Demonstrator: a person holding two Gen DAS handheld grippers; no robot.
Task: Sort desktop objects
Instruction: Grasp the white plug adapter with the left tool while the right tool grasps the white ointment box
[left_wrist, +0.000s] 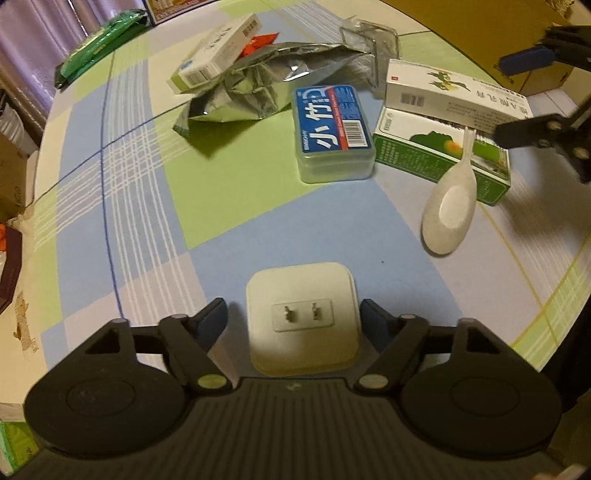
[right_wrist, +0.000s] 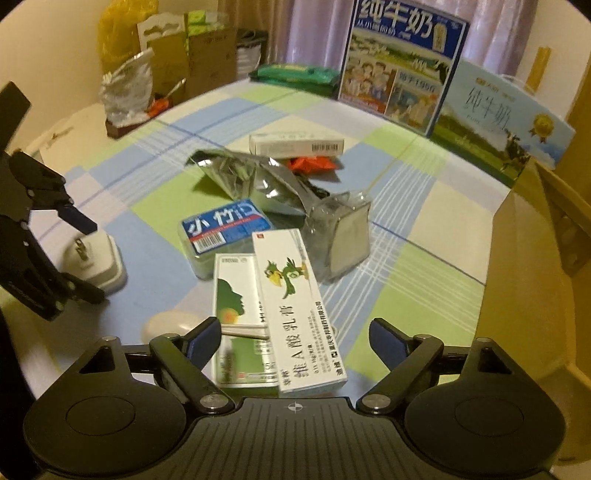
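My left gripper stands open around a white plug adapter that lies prongs up on the checked tablecloth; its fingers flank the adapter, the right one almost touching. From the right wrist, this gripper and the adapter sit at the far left. My right gripper is open over a white ointment box, which lies on a green-and-white box. A white plastic spoon leans against that lower box.
A blue-labelled plastic case, a crumpled foil bag, a white barcoded box, a red packet and a clear wrapper crowd mid-table. Milk cartons stand behind. A cardboard box sits right.
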